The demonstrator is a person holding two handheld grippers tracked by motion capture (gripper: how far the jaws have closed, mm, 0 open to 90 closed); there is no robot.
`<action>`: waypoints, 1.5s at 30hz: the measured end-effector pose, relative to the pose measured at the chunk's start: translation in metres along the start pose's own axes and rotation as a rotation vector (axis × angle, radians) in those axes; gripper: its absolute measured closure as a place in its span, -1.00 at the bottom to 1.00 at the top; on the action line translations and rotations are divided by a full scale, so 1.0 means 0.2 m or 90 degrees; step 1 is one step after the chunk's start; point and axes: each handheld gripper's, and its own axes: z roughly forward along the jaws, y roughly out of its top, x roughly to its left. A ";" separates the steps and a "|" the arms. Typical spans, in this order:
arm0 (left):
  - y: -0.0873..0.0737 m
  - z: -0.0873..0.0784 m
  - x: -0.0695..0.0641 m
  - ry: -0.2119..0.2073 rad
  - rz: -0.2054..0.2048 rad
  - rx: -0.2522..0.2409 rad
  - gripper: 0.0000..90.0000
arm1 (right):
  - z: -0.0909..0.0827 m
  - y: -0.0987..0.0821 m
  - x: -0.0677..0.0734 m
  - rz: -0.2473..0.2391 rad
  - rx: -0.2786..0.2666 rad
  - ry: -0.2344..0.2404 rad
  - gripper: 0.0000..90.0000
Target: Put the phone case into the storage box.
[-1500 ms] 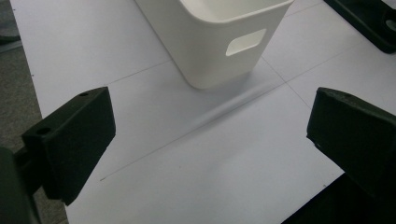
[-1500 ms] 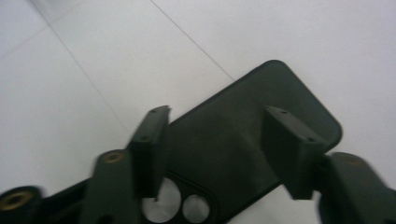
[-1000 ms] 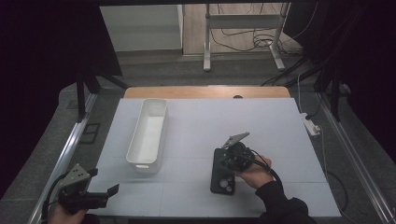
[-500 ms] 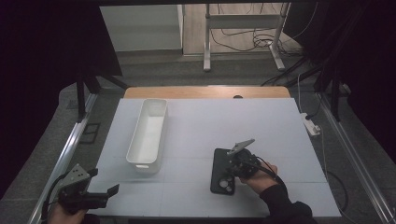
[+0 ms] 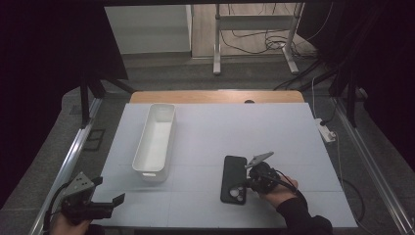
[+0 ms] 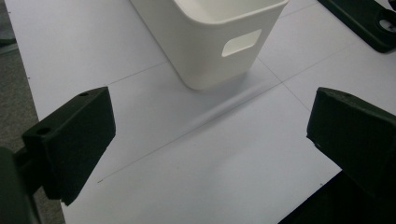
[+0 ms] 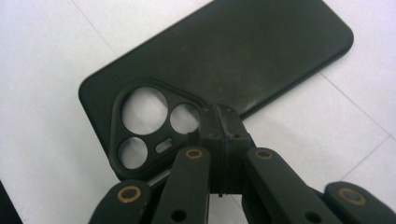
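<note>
Pressing my right gripper (image 7: 219, 123), jaws together, over the case (image 7: 224, 65) edge near its camera cutout, my left gripper (image 6: 205, 140) spread wide facing the bin (image 6: 210, 37)

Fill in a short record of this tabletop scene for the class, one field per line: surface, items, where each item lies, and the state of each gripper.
surface: white table
items: black phone case, white bin
phone case: lies flat, back up, camera cutouts toward the person
bin: empty, left of the phone case, apart from it
right gripper: jaws shut together, tips over the case's edge by the cutouts; contact cannot be told
left gripper: jaws open, nothing between them, at the table's near left edge, facing the bin's short end
</note>
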 end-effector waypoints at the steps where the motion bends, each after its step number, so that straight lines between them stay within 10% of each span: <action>1: 0.00 0.00 0.00 0.000 0.000 0.000 -0.96 | 0.00 0.00 0.00 0.001 0.000 0.002 0.99; 45: 0.00 0.01 0.00 0.001 0.004 0.009 -0.96 | 0.14 0.11 0.19 -0.085 -0.004 0.074 0.98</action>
